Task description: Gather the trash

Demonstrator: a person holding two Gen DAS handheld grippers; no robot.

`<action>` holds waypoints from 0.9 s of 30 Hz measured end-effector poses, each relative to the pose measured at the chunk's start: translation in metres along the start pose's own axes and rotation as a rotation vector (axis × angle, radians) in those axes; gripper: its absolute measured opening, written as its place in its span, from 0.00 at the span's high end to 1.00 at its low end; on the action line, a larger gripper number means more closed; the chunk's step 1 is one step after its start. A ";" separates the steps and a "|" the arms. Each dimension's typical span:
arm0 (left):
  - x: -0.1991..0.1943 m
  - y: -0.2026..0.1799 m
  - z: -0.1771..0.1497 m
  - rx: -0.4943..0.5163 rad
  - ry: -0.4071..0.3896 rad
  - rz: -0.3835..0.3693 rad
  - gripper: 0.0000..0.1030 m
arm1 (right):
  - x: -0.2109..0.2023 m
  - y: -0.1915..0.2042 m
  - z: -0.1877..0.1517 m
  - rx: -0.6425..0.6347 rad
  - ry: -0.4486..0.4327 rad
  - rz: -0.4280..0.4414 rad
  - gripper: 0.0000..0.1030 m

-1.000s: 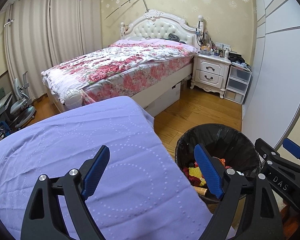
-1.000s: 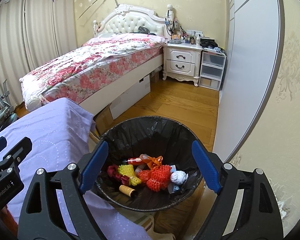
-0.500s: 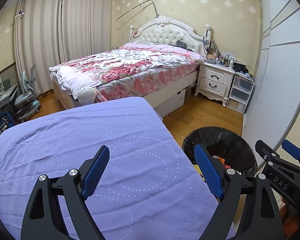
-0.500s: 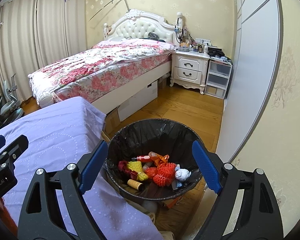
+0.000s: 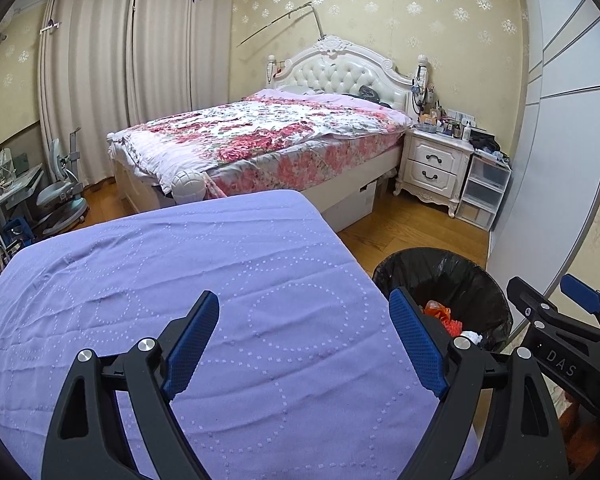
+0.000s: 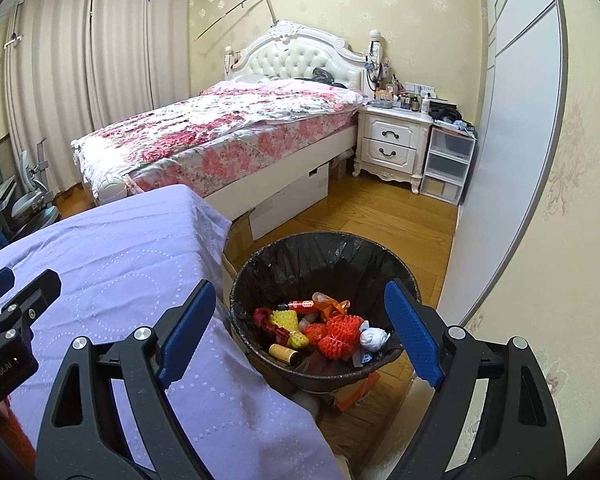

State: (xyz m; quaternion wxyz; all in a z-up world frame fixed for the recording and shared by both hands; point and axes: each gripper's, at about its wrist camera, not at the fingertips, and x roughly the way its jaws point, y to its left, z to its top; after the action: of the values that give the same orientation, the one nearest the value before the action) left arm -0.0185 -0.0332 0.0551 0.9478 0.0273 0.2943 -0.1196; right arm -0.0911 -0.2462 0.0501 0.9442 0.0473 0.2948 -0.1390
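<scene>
- Purple cloth (image 5: 204, 288) covers the table and shows no loose item on it in either view; the left gripper (image 5: 304, 344) hangs above it with its blue pads wide apart and nothing between them.
- Compared with one second ago, both cameras have pulled back and risen a little: in the left wrist view much more of the cloth is seen now, and the trash bin (image 6: 260, 280) has become smaller and moved toward the right edge.
- In the right wrist view the bin also sits lower and farther away than before, while the right gripper (image 6: 300, 336) is fully open and empty, framing the bin from above.
- The trash is inside the black bag: red and yellow foam nets (image 6: 340, 336), an orange wrapper (image 6: 332, 304), a small red tube (image 6: 300, 304), a cork-like cylinder (image 6: 284, 353) and a white crumpled ball (image 6: 374, 338).
- My judgement: the collecting looks finished or nearly so, and both hands are retreating from the bin.
- Readable writing: "DAS" on the body of the right gripper in the left view, and "GenRobot.AI" on the left gripper in the right view. The print on the small tube is too small to read.
</scene>
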 end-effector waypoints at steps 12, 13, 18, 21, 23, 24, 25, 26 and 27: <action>-0.004 0.005 -0.002 -0.010 -0.001 -0.001 0.18 | -0.006 0.006 -0.002 -0.015 -0.007 0.013 0.18; -0.004 0.005 -0.002 -0.010 -0.001 0.000 0.18 | -0.005 0.006 -0.003 -0.014 -0.007 0.013 0.18; -0.004 0.005 -0.003 -0.009 -0.002 0.001 0.18 | -0.005 0.006 -0.003 -0.014 -0.007 0.012 0.18; -0.005 0.006 -0.003 -0.011 -0.001 0.000 0.18 | -0.005 0.006 -0.003 -0.014 -0.005 0.013 0.18; -0.004 0.005 -0.003 -0.011 -0.002 0.000 0.18 | -0.005 0.006 -0.003 -0.014 -0.005 0.013 0.18; -0.005 0.006 -0.003 -0.011 -0.002 0.000 0.18 | -0.005 0.007 -0.004 -0.014 -0.005 0.013 0.18; -0.005 0.006 -0.003 -0.009 -0.002 0.000 0.18 | -0.005 0.006 -0.004 -0.014 -0.006 0.013 0.18; -0.004 0.005 -0.003 -0.010 -0.002 0.001 0.18 | -0.005 0.006 -0.003 -0.014 -0.007 0.013 0.18; -0.004 0.005 -0.003 -0.010 -0.002 0.001 0.18 | -0.005 0.007 -0.003 -0.014 -0.006 0.013 0.18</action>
State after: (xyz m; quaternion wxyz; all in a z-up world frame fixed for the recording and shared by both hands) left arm -0.0224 -0.0267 0.0551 0.9483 0.0223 0.2938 -0.1177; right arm -0.0950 -0.2381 0.0503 0.9463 0.0419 0.2925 -0.1311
